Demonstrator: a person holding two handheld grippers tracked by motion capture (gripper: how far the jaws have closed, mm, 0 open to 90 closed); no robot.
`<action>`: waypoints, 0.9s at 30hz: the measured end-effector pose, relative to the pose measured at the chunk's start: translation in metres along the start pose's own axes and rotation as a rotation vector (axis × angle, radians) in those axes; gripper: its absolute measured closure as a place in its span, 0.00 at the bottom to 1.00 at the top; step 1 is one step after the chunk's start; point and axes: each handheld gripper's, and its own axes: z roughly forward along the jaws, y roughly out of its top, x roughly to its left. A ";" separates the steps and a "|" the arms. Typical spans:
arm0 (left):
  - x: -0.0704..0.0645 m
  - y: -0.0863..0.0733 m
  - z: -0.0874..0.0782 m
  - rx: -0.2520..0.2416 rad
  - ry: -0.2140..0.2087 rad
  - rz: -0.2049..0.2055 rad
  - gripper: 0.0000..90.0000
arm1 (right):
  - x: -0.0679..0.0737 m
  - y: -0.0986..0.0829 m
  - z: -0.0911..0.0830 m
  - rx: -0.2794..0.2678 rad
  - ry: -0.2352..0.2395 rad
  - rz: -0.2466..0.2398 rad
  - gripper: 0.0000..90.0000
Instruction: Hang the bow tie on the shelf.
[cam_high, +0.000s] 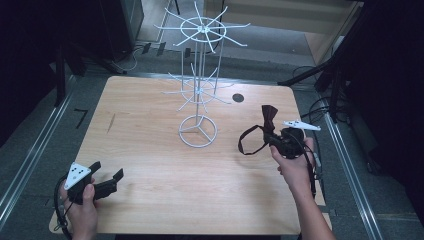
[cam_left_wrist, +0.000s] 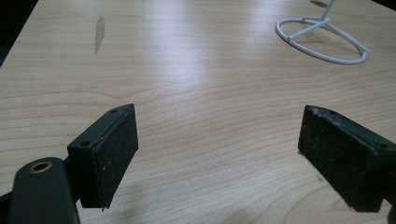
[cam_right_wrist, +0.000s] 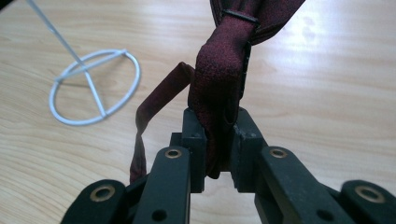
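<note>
A dark red bow tie (cam_high: 268, 116) with its strap looping down to the left is held up off the table at the right. My right gripper (cam_high: 273, 138) is shut on it; in the right gripper view the jaws pinch the folded fabric of the bow tie (cam_right_wrist: 219, 88). A white wire display rack (cam_high: 198, 85) with spoked arms stands at the table's middle back, its ring base (cam_right_wrist: 93, 88) to the left of the tie. My left gripper (cam_high: 107, 175) rests near the front left corner, open, with bare wood between its pads (cam_left_wrist: 109, 154).
The wooden table (cam_high: 150, 150) has a round cable hole (cam_high: 238, 98) at the back right and a dark smudge (cam_left_wrist: 99, 32) at the left. The rack's ring base (cam_left_wrist: 322, 39) lies ahead and right of the left gripper. Dark stands and cables surround the table.
</note>
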 end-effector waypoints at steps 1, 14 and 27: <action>0.000 0.000 0.000 -0.001 0.000 0.000 0.14 | 0.003 0.002 -0.002 -0.027 -0.002 -0.010 0.89; 0.000 0.000 0.000 -0.002 0.001 -0.001 0.14 | 0.017 0.015 -0.013 -0.121 0.010 -0.037 0.89; 0.000 0.000 0.000 -0.002 0.001 -0.003 0.14 | 0.032 0.025 -0.025 -0.204 0.024 -0.077 0.89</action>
